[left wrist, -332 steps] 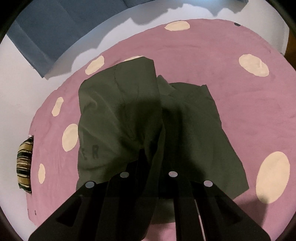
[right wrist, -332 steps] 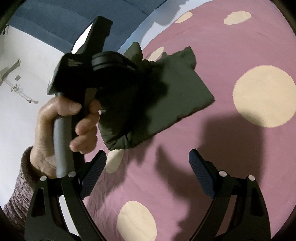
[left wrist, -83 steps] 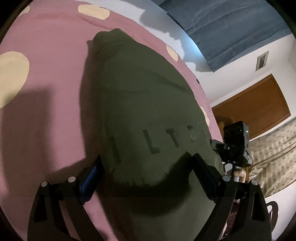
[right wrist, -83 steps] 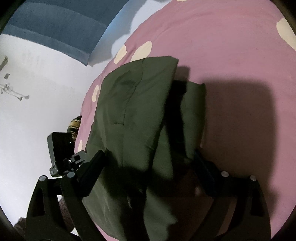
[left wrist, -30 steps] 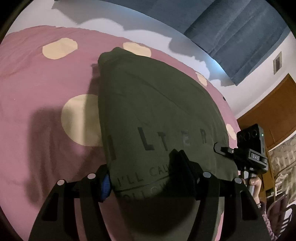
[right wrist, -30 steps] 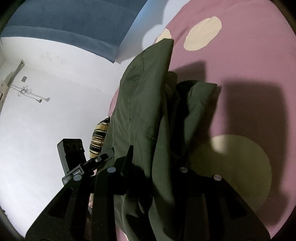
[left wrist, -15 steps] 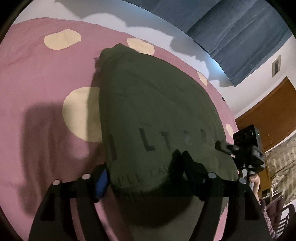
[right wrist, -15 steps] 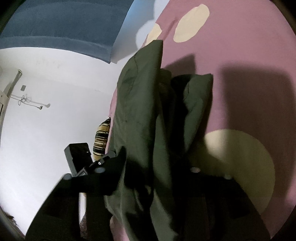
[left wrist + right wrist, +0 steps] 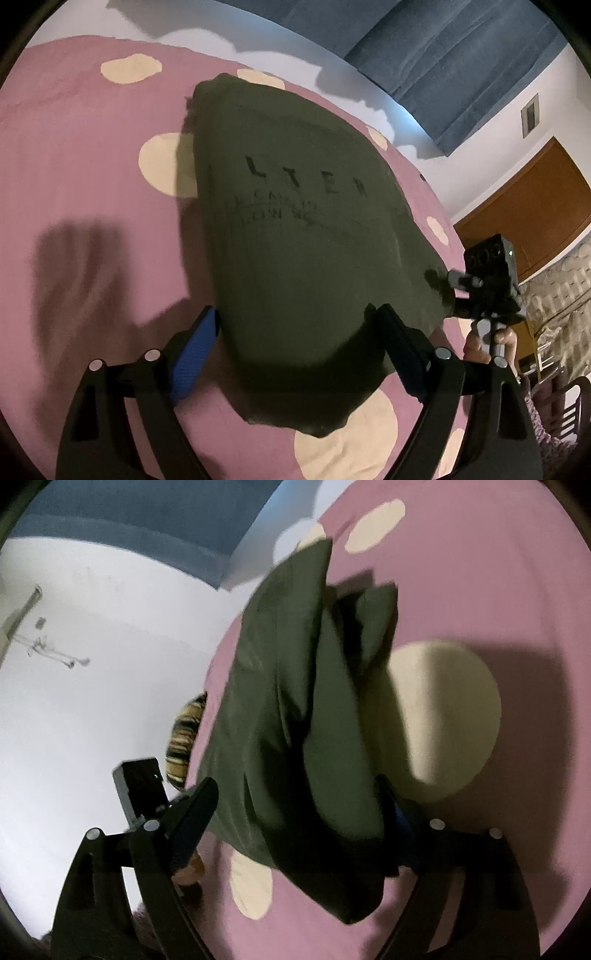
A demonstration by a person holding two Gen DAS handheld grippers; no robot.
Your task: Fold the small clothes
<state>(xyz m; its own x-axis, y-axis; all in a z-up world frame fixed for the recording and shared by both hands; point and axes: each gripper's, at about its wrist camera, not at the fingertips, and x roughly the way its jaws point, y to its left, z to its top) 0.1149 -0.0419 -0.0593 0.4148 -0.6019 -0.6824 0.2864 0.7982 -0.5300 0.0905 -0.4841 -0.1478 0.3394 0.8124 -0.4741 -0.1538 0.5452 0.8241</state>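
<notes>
A dark olive green T-shirt [image 9: 295,236] with black lettering lies partly folded on the pink bedspread [image 9: 92,206] with cream dots. My left gripper [image 9: 295,347] is open, its jaws spread either side of the shirt's near hem. In the right wrist view the shirt [image 9: 295,716] shows edge-on, with layers stacked and a sleeve bunched behind. My right gripper [image 9: 299,812] is open, its jaws spread around the shirt's near corner. The right gripper's body [image 9: 487,280] shows at the shirt's right edge in the left wrist view.
Blue curtains [image 9: 443,48] hang behind the bed against a white wall. A wooden door [image 9: 535,206] stands at the right. A striped cushion [image 9: 184,738] lies at the bed's left edge. The left gripper's body [image 9: 142,790] shows in the right wrist view.
Both grippers were shut on the shirt's near edge; both have opened and let it go. The shirt has dropped flat on the bed, its lettering now farther from the left gripper.
</notes>
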